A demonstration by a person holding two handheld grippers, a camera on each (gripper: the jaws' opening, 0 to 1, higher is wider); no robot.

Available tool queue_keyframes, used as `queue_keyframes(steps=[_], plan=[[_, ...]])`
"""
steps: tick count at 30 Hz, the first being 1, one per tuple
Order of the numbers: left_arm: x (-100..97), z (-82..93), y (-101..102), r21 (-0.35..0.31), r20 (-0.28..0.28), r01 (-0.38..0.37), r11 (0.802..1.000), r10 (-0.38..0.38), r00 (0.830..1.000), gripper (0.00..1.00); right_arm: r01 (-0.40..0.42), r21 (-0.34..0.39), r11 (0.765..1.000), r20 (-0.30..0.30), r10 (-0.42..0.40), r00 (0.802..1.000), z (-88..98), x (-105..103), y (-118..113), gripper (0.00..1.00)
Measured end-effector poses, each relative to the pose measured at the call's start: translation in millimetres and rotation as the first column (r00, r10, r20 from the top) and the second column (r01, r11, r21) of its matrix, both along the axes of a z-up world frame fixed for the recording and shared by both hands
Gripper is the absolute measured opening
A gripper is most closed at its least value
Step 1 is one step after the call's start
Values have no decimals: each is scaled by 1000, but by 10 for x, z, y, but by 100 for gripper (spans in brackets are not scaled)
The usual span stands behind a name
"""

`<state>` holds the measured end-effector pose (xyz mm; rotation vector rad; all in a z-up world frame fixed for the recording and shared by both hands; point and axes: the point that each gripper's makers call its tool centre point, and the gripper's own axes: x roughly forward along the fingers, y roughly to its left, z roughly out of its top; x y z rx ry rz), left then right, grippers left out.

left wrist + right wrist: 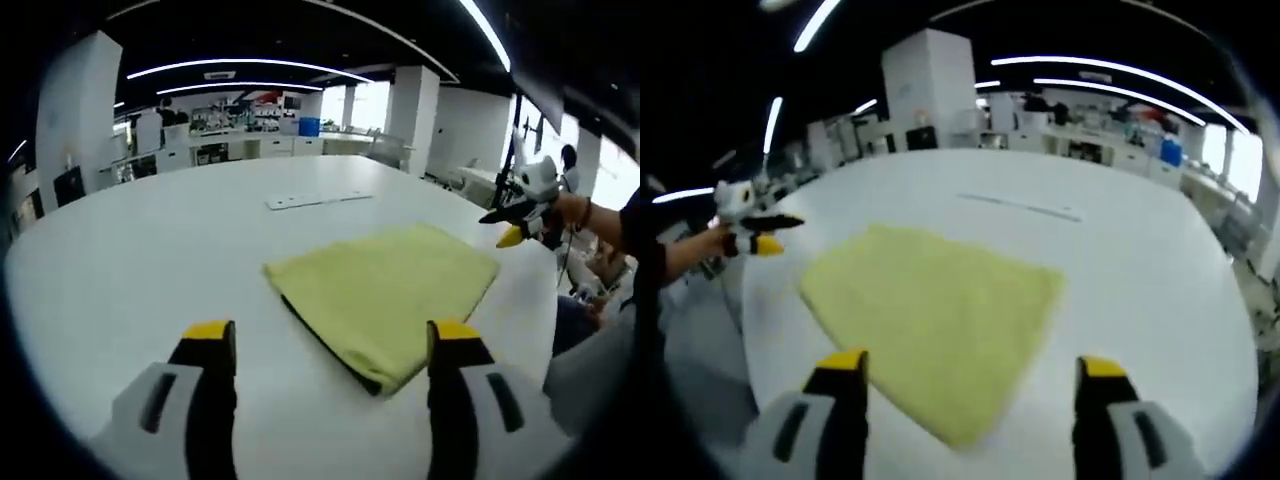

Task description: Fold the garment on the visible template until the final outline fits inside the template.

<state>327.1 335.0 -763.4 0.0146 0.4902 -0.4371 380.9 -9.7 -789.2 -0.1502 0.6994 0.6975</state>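
Observation:
A yellow garment (385,290), folded into a flat rectangle, lies on the white table (150,260). My left gripper (332,338) hovers just short of its near corner, jaws wide apart and holding nothing. Off the cloth's far right side, a hand holds my right gripper (506,226) above the table edge. In the right gripper view the same garment (935,315) spreads out ahead of my right gripper (970,368), which is open and empty. The left gripper (775,232) shows there at the left, held by a hand beyond the cloth's left corner.
A thin white strip (318,200) lies flat on the table beyond the garment, also seen as a strip (1020,207) in the right gripper view. Office desks and shelves (250,135) stand far behind. The table edge (545,300) runs close to the cloth's right side.

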Motion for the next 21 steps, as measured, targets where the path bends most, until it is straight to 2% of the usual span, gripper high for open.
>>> queue_keyframes(steps=[7,8,11,14,15,21], plan=[[-169,-69,-176,41,-5,1,999,0,1000,67,18,3,1000,-1,-18,1000,-49,-209,-30,82],[-168,-89,-142,49,-6,-5,999,5,1000,66,22,7,1000,3,-22,1000,-54,-231,-36,81],[-217,-140,-188,42,-13,-13,999,14,1000,62,33,10,999,8,-33,999,-90,-271,-54,78],[-265,-273,-197,42,-33,-12,999,13,999,57,46,8,999,10,-46,999,-138,-323,-80,76],[-281,-331,-187,44,-44,-15,999,17,999,55,49,8,999,9,-49,999,-152,-332,-87,74],[-329,-382,-193,21,-68,-56,998,57,996,46,68,-12,998,9,-68,998,-272,-409,-148,61]])
